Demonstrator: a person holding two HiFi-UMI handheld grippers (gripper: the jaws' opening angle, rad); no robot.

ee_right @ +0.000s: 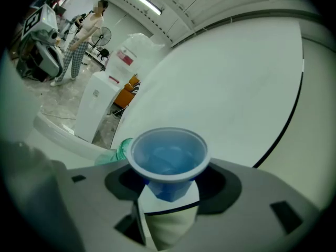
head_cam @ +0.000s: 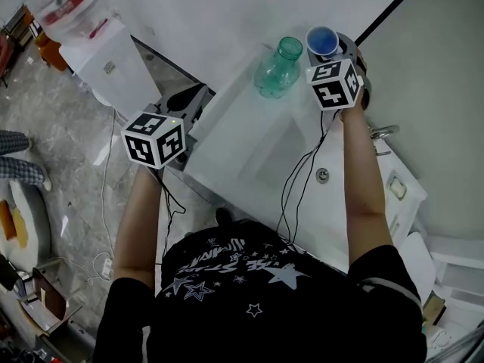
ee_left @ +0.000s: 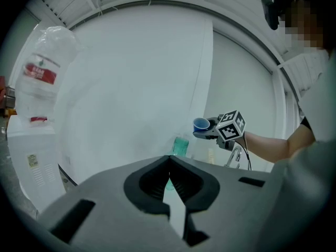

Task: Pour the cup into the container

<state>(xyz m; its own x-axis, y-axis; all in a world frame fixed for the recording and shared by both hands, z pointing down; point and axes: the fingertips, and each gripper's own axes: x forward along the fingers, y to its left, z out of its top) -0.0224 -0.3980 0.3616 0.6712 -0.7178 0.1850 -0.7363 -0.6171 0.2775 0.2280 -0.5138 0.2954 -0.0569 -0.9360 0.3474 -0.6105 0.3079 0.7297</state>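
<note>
- The right gripper [ee_right: 169, 189] has its jaws clamped on the lower part of a blue cup [ee_right: 168, 155]. The cup is upright, mouth up, and held above the far edge of the white tabletop [head_cam: 242, 138].
- The left gripper [ee_left: 169, 164] has its jaws together with nothing between them, by the tabletop's left edge.
- A green bottle [head_cam: 277, 68] stands near the far edge, just beside the cup and lower.

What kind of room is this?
Probably a washing-up corner of an office or workshop: there is a white sink counter with a silver metal tap, and a white water cooler with a big clear bottle stands beside it.
</note>
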